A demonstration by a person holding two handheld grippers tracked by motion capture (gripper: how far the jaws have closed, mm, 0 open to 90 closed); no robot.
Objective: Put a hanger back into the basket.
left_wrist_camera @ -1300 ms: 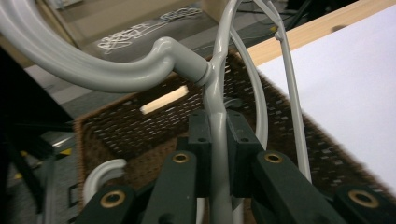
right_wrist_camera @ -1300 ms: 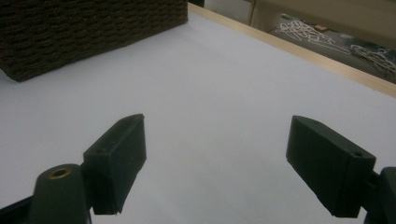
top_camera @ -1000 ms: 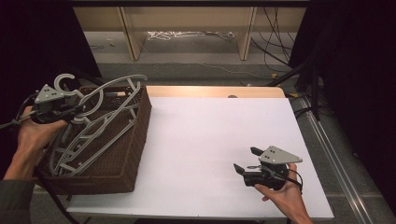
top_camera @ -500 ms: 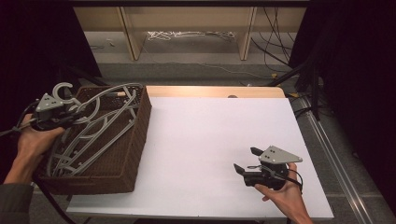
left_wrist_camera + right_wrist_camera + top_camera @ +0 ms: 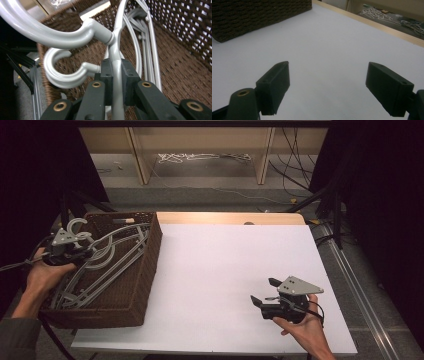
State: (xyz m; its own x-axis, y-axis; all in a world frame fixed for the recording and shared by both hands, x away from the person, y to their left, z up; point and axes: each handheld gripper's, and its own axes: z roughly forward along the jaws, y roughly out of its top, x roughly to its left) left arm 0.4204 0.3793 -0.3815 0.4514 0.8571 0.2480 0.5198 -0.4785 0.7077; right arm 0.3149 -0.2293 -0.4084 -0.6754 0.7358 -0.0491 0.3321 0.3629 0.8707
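1 grey hanger [image 5: 117, 82] pinched in left claw [image 5: 117, 82], wicker basket [image 5: 145, 270], no legible writing

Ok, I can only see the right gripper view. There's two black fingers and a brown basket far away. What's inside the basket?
Observer: Grey plastic hangers, piled in the wicker basket.
Operator: What's the other gripper doing?
Observer: The left gripper is shut on one hanger's neck, just below its hook.
Operator: Where's my gripper on the table?
Observer: A hand holds the right gripper near the right front corner of the white table, far from the basket.
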